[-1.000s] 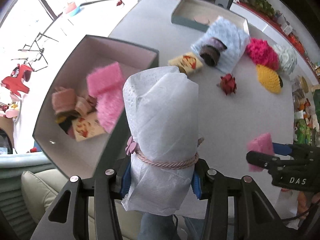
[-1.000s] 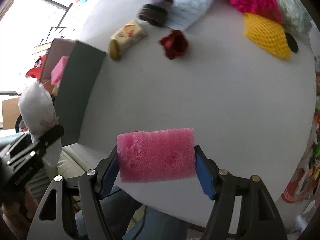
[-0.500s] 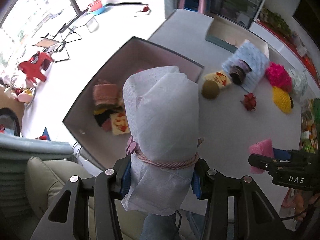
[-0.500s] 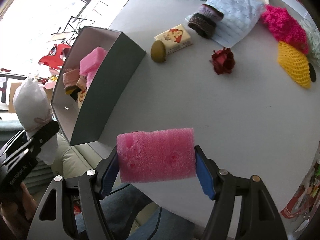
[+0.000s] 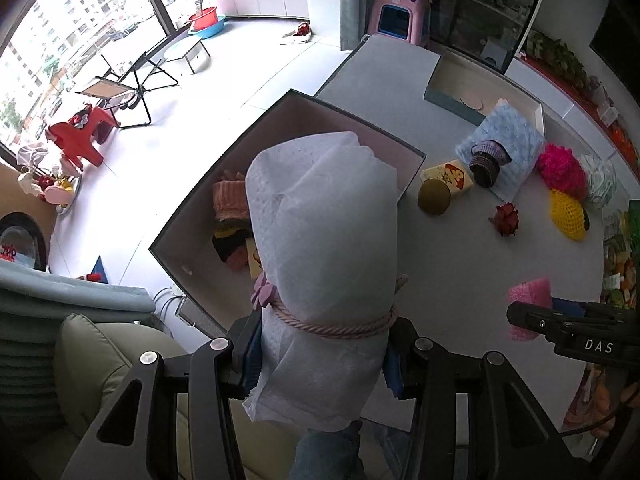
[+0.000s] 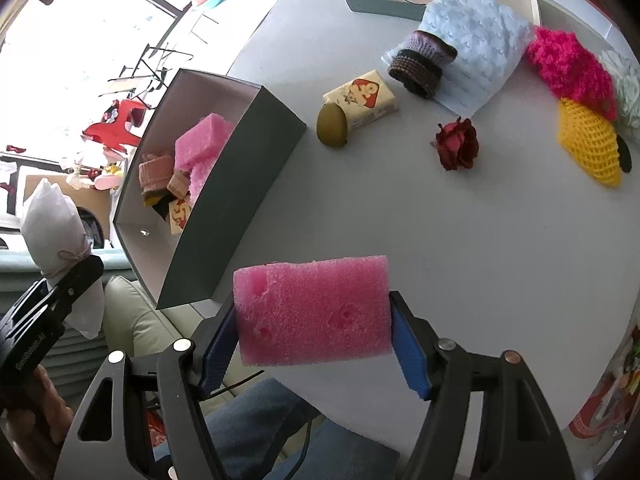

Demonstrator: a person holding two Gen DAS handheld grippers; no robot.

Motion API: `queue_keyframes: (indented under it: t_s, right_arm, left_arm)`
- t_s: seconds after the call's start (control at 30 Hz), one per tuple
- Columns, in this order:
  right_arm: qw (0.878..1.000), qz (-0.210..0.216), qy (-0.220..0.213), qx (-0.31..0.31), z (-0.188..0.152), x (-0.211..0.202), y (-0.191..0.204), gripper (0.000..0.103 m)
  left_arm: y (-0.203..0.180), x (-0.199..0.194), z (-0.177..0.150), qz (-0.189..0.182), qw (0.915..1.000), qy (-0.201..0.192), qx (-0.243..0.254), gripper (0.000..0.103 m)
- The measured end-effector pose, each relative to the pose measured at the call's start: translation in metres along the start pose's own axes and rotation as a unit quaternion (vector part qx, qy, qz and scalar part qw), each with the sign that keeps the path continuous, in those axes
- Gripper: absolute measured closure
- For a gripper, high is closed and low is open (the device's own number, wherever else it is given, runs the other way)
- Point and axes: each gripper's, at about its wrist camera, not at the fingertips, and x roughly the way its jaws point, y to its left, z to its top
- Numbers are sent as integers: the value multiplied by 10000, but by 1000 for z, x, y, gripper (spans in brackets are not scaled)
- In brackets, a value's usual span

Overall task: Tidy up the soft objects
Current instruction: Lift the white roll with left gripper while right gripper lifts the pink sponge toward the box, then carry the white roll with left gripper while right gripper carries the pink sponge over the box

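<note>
gripping a white bundle [image 5: 320,240] and pink sponge [image 6: 312,312], fingers above grey table [image 6: 440,220] by bright window [image 5: 60,40]

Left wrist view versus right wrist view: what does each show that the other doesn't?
Only the left wrist view shows the left gripper head-on, pads pinching the white cloth bundle below its pink cord, plus the folding chair on the floor.

Only the right wrist view shows the right gripper head-on, pads pressing the pink sponge, and a second pink sponge inside the grey box.

Both show the box, bundle, held sponge, red fabric rose, yellow mesh sleeve and blue cloth.
</note>
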Motion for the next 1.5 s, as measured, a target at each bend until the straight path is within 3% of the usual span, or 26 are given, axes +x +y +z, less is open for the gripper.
queue_keyframes:
  t_s: [0.9, 1.23, 1.5]
  right_arm:
    - [9999, -56, -29, -129, 4, -2, 0, 30]
    - [9998, -62, 63, 176, 0, 10, -3, 30]
    - [9969, -226, -285, 704, 6, 3, 4, 29]
  left_arm:
    - [4, 4, -7, 126, 9998, 74, -119, 54]
    - [28, 20, -6, 61, 9993, 189, -301, 54]
    - [47, 48, 15, -177, 9995, 219, 112, 54]
